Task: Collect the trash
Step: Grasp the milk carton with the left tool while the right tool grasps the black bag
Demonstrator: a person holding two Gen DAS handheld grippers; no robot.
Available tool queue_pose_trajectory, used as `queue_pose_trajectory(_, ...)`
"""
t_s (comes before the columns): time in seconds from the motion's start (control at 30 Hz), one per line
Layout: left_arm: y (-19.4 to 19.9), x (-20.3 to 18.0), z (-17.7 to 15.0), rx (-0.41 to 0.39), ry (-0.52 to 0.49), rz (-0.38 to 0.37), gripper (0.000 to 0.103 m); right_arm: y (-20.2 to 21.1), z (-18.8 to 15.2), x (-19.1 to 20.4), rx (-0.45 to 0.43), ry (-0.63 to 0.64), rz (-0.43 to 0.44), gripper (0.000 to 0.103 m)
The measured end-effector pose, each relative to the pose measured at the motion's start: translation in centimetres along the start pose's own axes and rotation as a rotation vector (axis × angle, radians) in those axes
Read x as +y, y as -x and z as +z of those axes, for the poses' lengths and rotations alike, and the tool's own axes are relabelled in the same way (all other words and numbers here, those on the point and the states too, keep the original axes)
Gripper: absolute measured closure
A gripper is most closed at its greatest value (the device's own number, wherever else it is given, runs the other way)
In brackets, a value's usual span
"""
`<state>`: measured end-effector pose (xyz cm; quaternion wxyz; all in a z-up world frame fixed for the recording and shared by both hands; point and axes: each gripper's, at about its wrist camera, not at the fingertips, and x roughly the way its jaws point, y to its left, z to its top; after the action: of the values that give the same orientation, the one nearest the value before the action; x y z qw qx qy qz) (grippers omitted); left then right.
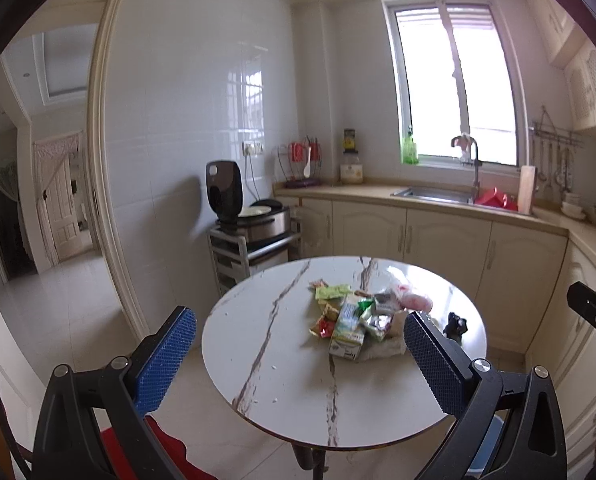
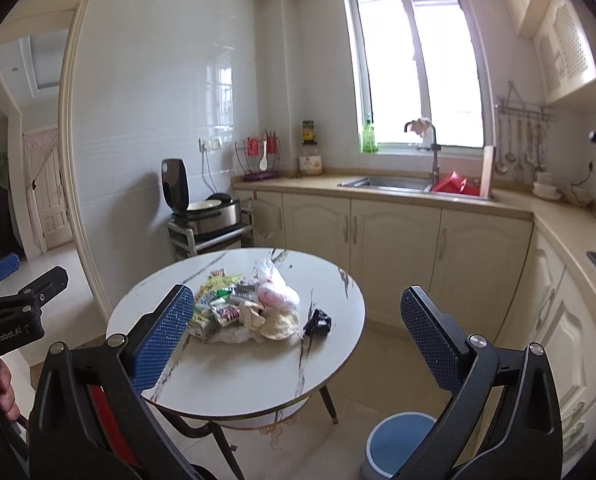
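Observation:
A heap of trash [image 1: 357,316] lies on the round marble-look table [image 1: 274,364]: snack wrappers, a drink carton [image 1: 347,330], crumpled tissue and a pink-and-white plastic bag [image 1: 411,298]. A small black item [image 1: 455,327] lies right of the heap. My left gripper [image 1: 299,354] hangs open above the table's near edge, nothing between its blue pads. In the right wrist view the same trash heap [image 2: 242,308] and black item [image 2: 317,323] sit on the table [image 2: 258,376]. My right gripper [image 2: 298,336] is open and empty, short of the heap. A blue bin [image 2: 399,442] stands on the floor under the table's right side.
Cream kitchen cabinets [image 2: 397,240] with a sink [image 2: 393,184] run behind and to the right of the table. A rice cooker on a cart [image 1: 254,224] stands at the left wall. A doorway [image 1: 50,200] opens left. A red chair seat [image 1: 158,452] is below me.

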<state>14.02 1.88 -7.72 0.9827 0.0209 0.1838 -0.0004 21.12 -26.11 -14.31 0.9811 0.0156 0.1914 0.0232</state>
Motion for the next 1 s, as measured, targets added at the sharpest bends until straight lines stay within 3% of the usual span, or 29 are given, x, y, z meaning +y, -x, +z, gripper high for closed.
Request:
queue_pose_trajectory(0.33,-12.8,-0.5,0.2,0.224,-0.021,-0.084,0.001,-11.3,-4.1,-2.6,0.21,-0.007,0.016,0.0)
queue_pose_trajectory(0.63,-24.4,-1.9,1.8,0.34,-0.07,-0.086,0.001,-19.7,-5.8,-5.2,0.315,-0.024,-0.011,0.0)
queue_pose_trajectory(0.8,-29.5,-2.5,2.7,0.363,-0.082,-0.092,0.003,-23.9,-6.2,-6.4,0.363,-0.016,-0.025,0.0)
queue_pose_trajectory(0.87,-31.6,-2.6,3.3,0.407,-0.077,-0.127,0.014,-25.4,-6.2,-6.5,0.383,-0.014,-0.015,0.001)
queue_pose_trajectory(1.0,-33.6,-2.2,4.3,0.418,-0.097,-0.128,0.025,-27.7,-6.0,-6.0,0.425,0.017,0.015,0.017)
